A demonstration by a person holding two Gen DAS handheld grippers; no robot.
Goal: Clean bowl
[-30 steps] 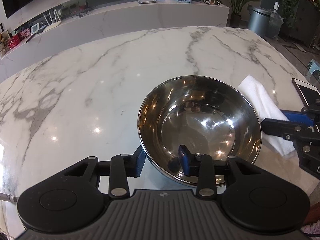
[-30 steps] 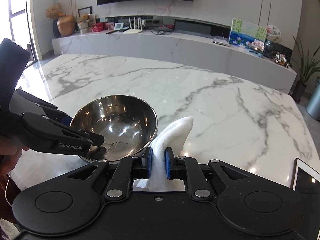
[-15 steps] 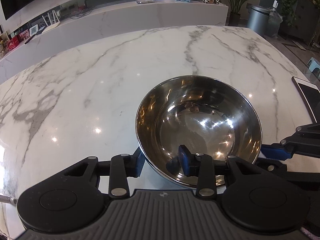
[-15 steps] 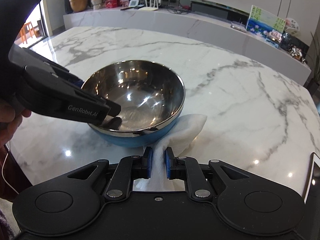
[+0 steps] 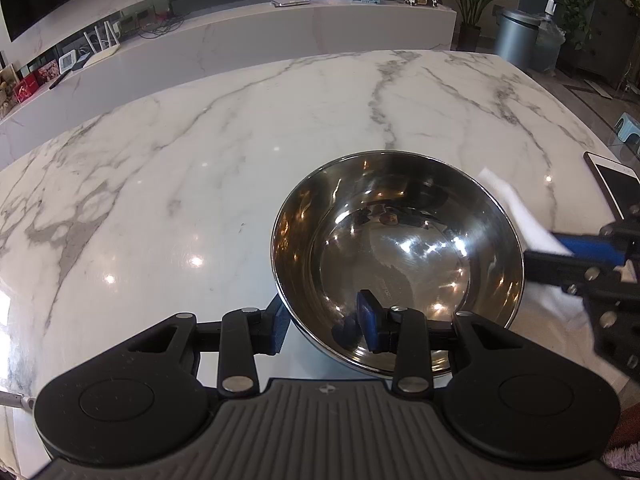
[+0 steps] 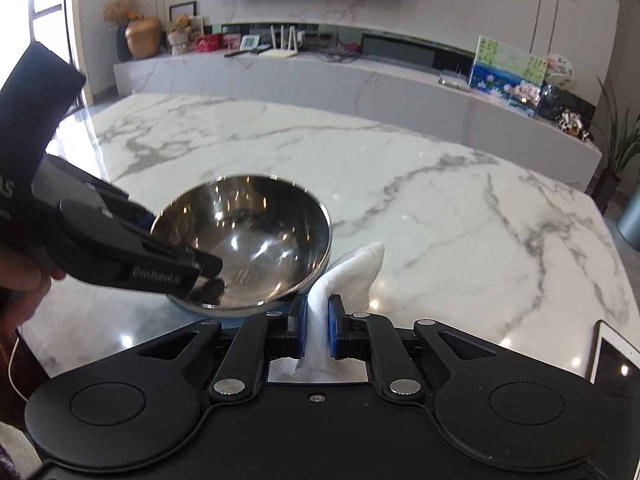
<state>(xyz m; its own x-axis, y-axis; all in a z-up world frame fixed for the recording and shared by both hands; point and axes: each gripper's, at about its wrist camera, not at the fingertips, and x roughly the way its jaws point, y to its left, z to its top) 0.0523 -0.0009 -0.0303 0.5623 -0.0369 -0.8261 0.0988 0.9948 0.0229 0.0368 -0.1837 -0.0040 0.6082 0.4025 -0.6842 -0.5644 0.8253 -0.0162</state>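
Steel bowl (image 5: 398, 258) sits on the marble bench (image 5: 200, 168), slightly tilted toward the right-wrist view. Left gripper (image 5: 324, 330) straddles the near rim: one finger is inside the bowl, the other outside against the wall. Whether the rim is actually pinched cannot be told; a gap shows between the pads. Right gripper (image 6: 318, 332) is clenched on a white cloth (image 6: 352, 270), held just beside the bowl's outer wall, not yet inside.

Step judged in hand: cloth to be brought over the rim and wiped round the inside. To be done well, the bowl should be steadied firmly at the rim first, since polished steel on polished marble is likely to slide. The cloth should be lifted clear of the rim, then pressed to the inner wall and swept in circles, with the free tail kept from snagging under the base. The left finger inside the bowl is to be avoided.

Hard to make out: dirt in the bowl, lost among reflections and glare. The bowl's underside is hidden; a blue tint shows below it in the right-wrist view, source unclear. A tablet (image 5: 614, 188) is cut off at the frame edge. Contact between cloth and bowl cannot be confirmed.
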